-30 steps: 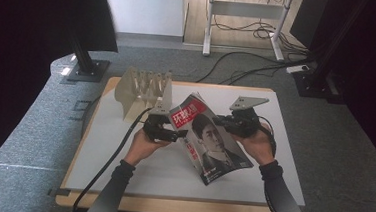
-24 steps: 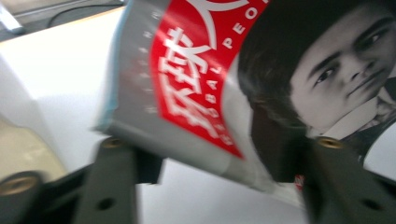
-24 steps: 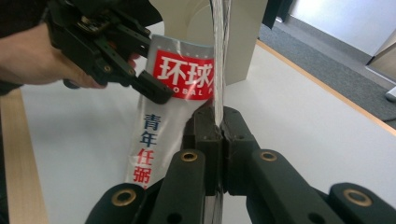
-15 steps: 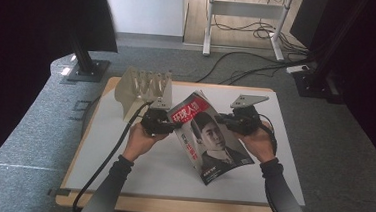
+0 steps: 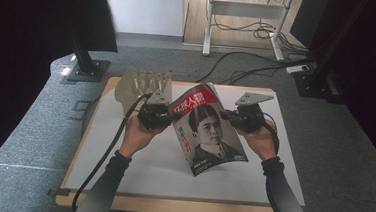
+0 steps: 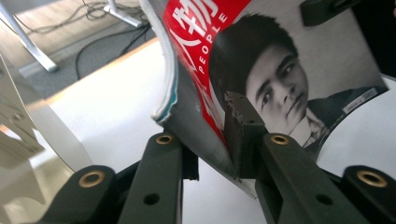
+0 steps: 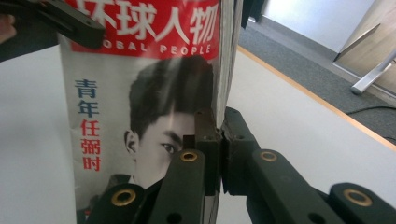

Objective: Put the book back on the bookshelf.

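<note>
With each gripper, left (image 5: 167, 116) and right (image 5: 224, 114), pinching the magazine (image 5: 209, 132), I lift evenly, avoiding a tear.

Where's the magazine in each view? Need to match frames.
High view: magazine mid-table, lifted, between both tongs.
Left gripper view: upper right, its edge clamped in the jaws.
Right gripper view: left and centre, its edge clamped in the jaws.
Shared landmark: red title band on the cover.
</note>
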`<action>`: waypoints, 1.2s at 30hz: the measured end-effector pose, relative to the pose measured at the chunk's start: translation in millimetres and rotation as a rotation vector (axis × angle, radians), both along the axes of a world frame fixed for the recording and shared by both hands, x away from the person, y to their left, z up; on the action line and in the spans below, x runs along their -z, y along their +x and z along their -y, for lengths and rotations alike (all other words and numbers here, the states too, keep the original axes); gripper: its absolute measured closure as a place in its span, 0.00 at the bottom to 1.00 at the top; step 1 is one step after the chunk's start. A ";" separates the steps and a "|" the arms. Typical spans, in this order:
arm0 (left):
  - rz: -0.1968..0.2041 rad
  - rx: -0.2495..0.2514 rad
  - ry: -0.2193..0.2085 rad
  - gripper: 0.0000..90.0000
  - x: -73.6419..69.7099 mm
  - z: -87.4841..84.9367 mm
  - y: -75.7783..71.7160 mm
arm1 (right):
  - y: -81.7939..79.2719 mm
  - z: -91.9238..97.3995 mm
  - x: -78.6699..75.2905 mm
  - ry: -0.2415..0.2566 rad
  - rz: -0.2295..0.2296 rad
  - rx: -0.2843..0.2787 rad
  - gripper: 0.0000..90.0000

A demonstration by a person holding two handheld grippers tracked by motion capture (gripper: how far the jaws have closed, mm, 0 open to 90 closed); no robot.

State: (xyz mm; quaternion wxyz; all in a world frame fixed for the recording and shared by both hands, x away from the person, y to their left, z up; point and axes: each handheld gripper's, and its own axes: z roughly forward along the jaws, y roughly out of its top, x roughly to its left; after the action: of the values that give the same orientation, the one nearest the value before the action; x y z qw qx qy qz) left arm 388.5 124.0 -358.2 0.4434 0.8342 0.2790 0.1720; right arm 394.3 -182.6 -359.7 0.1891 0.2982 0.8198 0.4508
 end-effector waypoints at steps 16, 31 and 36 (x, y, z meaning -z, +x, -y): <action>0.165 0.054 0.035 0.95 -21.0 -0.2 -22.4 | 5.2 -0.4 21.5 0.058 0.022 0.026 0.94; 0.136 0.064 0.077 0.81 5.5 16.0 -8.6 | 4.0 17.8 36.3 0.079 0.000 0.019 0.93; 0.103 0.080 0.038 0.92 9.5 14.5 -0.8 | 4.3 18.7 37.4 0.083 0.006 0.016 0.93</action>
State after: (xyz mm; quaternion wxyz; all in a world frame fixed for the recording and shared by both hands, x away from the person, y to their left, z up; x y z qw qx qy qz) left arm 387.7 109.5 -367.8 0.4479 0.8429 0.2190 0.2022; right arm 398.6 -201.3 -397.1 0.1826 0.3111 0.7976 0.4835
